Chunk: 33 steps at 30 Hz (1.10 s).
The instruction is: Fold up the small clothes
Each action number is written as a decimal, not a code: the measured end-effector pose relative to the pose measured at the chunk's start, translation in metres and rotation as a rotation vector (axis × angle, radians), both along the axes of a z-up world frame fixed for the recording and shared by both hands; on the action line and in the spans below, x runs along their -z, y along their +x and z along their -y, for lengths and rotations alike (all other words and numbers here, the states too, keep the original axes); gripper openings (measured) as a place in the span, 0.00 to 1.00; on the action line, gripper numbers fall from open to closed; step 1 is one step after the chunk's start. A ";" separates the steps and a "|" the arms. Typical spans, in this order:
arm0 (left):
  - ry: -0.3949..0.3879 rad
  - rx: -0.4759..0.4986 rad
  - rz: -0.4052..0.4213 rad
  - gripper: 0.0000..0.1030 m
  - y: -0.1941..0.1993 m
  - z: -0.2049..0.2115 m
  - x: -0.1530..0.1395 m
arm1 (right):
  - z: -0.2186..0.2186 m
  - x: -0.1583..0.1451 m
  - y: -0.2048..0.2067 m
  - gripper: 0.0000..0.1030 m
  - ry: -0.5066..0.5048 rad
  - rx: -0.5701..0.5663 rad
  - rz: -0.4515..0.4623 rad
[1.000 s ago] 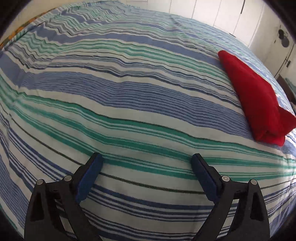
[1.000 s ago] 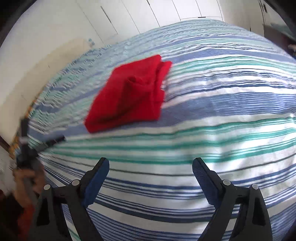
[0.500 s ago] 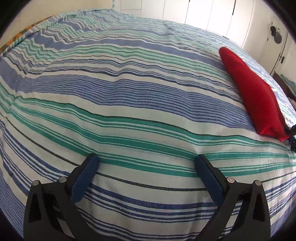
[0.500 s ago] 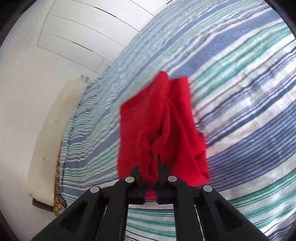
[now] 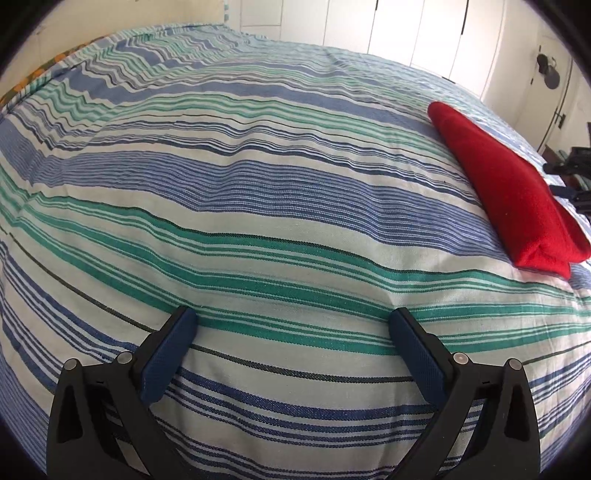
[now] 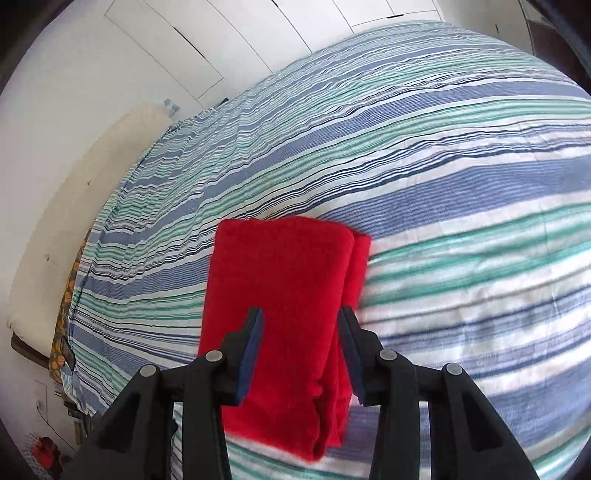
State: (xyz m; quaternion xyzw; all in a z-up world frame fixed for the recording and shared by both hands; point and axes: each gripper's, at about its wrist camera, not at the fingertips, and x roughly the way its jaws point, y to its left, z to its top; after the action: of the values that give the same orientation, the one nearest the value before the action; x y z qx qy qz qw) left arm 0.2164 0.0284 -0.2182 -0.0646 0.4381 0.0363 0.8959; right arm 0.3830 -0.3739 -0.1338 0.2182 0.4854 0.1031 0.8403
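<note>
Cloth on cloth, matt throughout

Folded red fleecy cloth [image 6: 284, 295] looks soft and napped; striped woven bedspread [image 5: 258, 206] ribbed; blue gripper pads [image 5: 168, 354] seemingly textured rubber.

The folded cloth [image 6: 280, 295] is plain red. The bed cover [image 5: 258, 206] carries blue, green and white stripes.

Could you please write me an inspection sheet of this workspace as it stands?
Surface: bed under a blue, green and white striped woven bedspread, slightly wrinkled.
Job's things: red fleece cloth, folded into a flat oblong, lying on the bedspread.
Clutter: nothing seen on the bed besides the cloth.
Grippers: left tool wide open over bare bedspread, nothing between its pads. Right tool partly open, just been opening; the cloth lies between its pads, not pressed.
Cables: nothing seen.
Surroundings: white panelled wardrobe doors behind the bed; cream headboard along one edge.
</note>
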 end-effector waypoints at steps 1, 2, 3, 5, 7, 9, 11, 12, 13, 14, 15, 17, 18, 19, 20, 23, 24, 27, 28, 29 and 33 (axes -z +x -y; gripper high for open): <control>0.000 0.000 0.000 0.99 0.000 0.000 0.000 | -0.001 0.015 0.016 0.41 -0.008 0.019 -0.045; -0.001 0.000 0.001 0.99 0.000 0.000 0.000 | 0.000 0.029 0.027 0.35 -0.011 0.047 -0.088; -0.001 0.000 0.001 0.99 0.000 0.000 0.000 | 0.005 0.041 0.030 0.06 -0.006 0.073 -0.113; -0.004 0.000 0.007 0.99 0.000 0.000 0.000 | 0.010 0.034 0.019 0.05 0.019 0.120 -0.040; -0.004 0.001 0.010 0.99 0.000 0.000 0.001 | 0.014 0.034 0.006 0.05 -0.001 0.155 -0.016; 0.003 0.001 0.006 0.99 0.001 0.002 0.001 | 0.017 0.054 0.006 0.13 -0.078 0.156 -0.097; 0.004 0.001 0.002 0.99 0.000 0.001 0.000 | 0.018 0.059 0.003 0.19 -0.095 0.128 -0.099; 0.005 0.001 0.000 0.99 0.001 0.001 0.000 | 0.017 0.051 -0.001 0.25 -0.111 0.120 -0.074; 0.007 0.001 -0.001 0.99 0.001 0.002 0.000 | 0.016 0.040 -0.006 0.26 -0.139 0.111 -0.044; 0.011 0.001 -0.001 0.99 0.001 0.002 0.000 | 0.013 0.027 -0.013 0.27 -0.164 0.095 -0.003; 0.013 0.001 -0.002 0.99 0.001 0.002 0.001 | 0.006 0.011 -0.024 0.27 -0.183 0.064 0.052; 0.015 0.000 -0.003 0.99 0.001 0.002 0.001 | -0.012 -0.016 -0.052 0.27 -0.192 -0.021 0.174; 0.017 0.000 -0.005 0.99 0.001 0.003 0.000 | -0.022 -0.022 -0.064 0.27 -0.158 -0.079 0.216; 0.020 0.000 -0.009 0.99 0.001 0.003 0.000 | -0.032 -0.021 -0.074 0.27 -0.115 -0.131 0.234; 0.024 0.000 -0.016 0.99 0.001 0.004 0.000 | -0.040 -0.013 -0.080 0.28 -0.095 -0.169 0.223; 0.048 0.001 -0.083 0.99 0.007 0.006 -0.010 | -0.058 0.049 -0.078 0.41 -0.199 -0.224 0.035; 0.044 0.009 -0.121 0.98 0.010 0.008 -0.019 | -0.058 0.060 -0.077 0.39 -0.192 -0.227 0.000; -0.215 0.079 -0.042 0.99 0.013 0.009 -0.057 | -0.034 0.032 -0.089 0.55 -0.047 -0.180 0.122; -0.292 0.099 0.002 0.99 0.019 0.014 -0.068 | -0.023 0.020 -0.090 0.65 -0.009 -0.158 0.173; -0.336 0.124 0.019 0.99 0.029 0.023 -0.075 | -0.011 0.011 -0.089 0.85 0.001 -0.119 0.218; -0.405 0.254 -0.087 0.99 0.092 0.078 -0.063 | 0.038 0.018 -0.036 0.90 0.160 -0.031 0.165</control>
State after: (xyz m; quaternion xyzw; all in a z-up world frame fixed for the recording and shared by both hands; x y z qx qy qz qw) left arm 0.3079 -0.0495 -0.1556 -0.1856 0.4791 -0.1623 0.8424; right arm 0.3472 -0.4121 -0.1514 0.2677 0.4080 0.1723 0.8557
